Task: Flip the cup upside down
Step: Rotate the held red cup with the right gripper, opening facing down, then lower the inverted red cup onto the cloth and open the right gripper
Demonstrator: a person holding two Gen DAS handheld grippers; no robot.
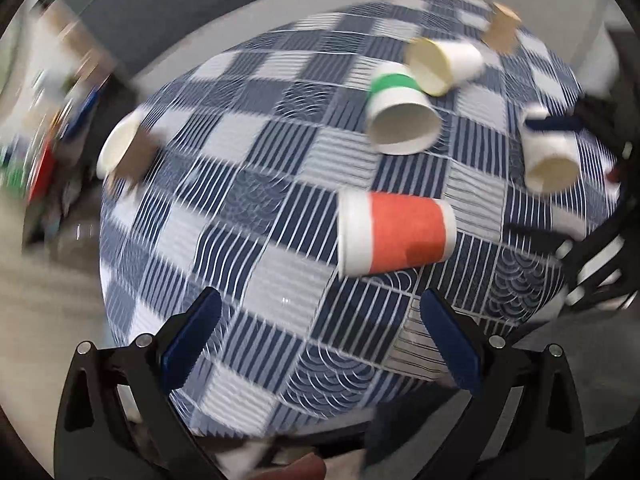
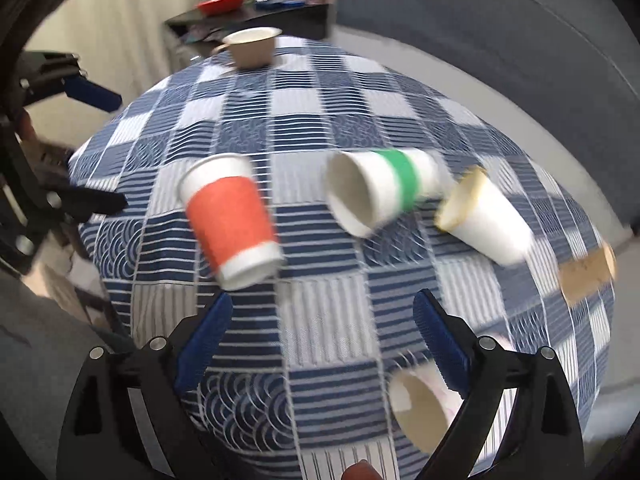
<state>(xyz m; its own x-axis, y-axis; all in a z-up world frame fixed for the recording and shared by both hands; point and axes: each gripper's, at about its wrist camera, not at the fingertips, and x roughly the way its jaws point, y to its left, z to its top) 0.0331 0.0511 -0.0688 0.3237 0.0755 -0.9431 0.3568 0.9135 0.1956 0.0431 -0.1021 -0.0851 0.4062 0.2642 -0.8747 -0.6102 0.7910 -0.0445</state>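
A red-banded paper cup [image 1: 394, 234] lies on its side on the checked tablecloth [image 1: 248, 208]; it also shows in the right wrist view [image 2: 232, 220]. A green-banded cup [image 1: 398, 110] [image 2: 380, 190] and a plain white cup [image 1: 444, 64] [image 2: 486, 220] lie on their sides beyond it. My left gripper [image 1: 320, 340] is open and empty, just short of the red cup. My right gripper [image 2: 320, 344] is open and empty, above the cloth between the cups. A cup [image 2: 422, 410] lies under its right finger.
A blue-banded cup [image 1: 550, 148] lies at the right. A brown cup [image 1: 502, 30] [image 2: 588, 274] lies near the far edge. A brown cup [image 2: 252, 50] [image 1: 124, 154] stands upright at the table's other end. A cluttered side table [image 2: 248, 12] stands beyond. The left gripper shows at the left [image 2: 76, 92].
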